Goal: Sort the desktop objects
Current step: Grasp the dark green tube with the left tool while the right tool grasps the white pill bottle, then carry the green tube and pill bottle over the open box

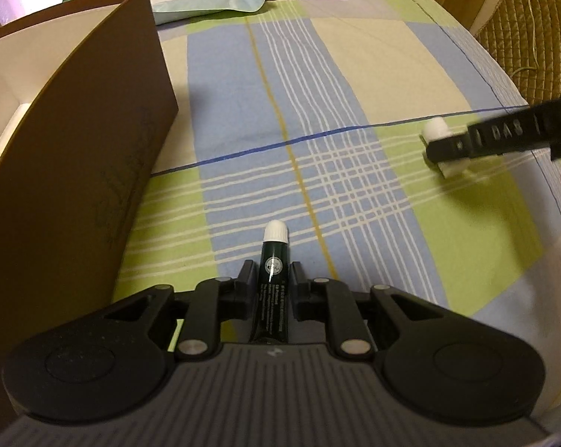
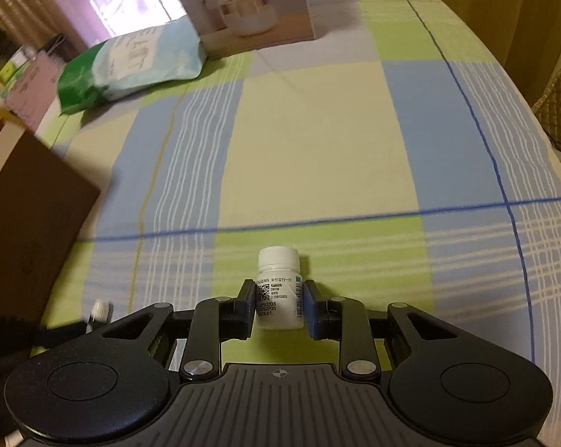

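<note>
My left gripper point(image 1: 272, 279) is shut on a dark green tube with a white cap point(image 1: 273, 283), which points forward over the checked tablecloth. An open brown cardboard box point(image 1: 79, 141) stands just to its left. My right gripper point(image 2: 278, 300) is shut on a small white pill bottle point(image 2: 280, 290) with a printed label, held upright just above the cloth. In the left wrist view the right gripper point(image 1: 444, 149) shows at the far right with the white bottle point(image 1: 435, 128) between its fingers. The tube's white cap point(image 2: 100, 311) shows at the lower left of the right wrist view.
At the table's far end lie a pale blue and green plastic pouch point(image 2: 131, 67) and a printed carton point(image 2: 250, 3). The brown box point(image 2: 27, 216) is at the left in the right wrist view. A quilted chair point(image 1: 533, 29) stands past the table's right edge.
</note>
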The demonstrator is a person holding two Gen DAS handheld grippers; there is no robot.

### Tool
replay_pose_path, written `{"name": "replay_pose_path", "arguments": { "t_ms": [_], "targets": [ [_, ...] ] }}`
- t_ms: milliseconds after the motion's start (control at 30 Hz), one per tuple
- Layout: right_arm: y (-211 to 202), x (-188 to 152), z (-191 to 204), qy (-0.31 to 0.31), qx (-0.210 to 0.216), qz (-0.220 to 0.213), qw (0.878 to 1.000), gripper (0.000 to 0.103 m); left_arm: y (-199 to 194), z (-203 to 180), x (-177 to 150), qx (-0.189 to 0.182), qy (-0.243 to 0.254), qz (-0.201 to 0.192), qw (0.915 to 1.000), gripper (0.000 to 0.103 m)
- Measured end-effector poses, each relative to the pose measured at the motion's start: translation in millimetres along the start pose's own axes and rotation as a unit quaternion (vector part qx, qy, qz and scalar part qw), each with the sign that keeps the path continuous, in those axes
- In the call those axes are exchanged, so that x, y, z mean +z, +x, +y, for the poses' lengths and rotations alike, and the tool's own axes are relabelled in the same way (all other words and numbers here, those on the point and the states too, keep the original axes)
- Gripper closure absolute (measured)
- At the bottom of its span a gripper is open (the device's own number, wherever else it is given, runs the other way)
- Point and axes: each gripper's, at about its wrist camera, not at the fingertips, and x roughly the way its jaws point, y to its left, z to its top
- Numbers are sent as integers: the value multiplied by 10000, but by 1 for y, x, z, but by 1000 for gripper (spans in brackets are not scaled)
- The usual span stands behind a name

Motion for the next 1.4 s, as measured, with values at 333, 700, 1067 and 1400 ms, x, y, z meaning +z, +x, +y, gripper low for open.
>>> {"name": "replay_pose_path", "arguments": {
  "t_ms": [333,700,1067,1400],
  "targets": [
    [-29,-41,0,-220,347,148,9990,74,-27,-3,-16,-204,-28,-198,9996,90],
    [-49,-72,34,-887,677,284,9934,74,-95,-1,-41,-226,-188,-817,9962,90],
    [-62,-87,108,-1638,1343,276,9769,74,-173,34,-80,-60,-594,-1443,9877,90],
    [-80,-74,177,-1899,2029,24,9606,74,-216,91,-105,237,-887,-1776,9798,90]
  ]
}}
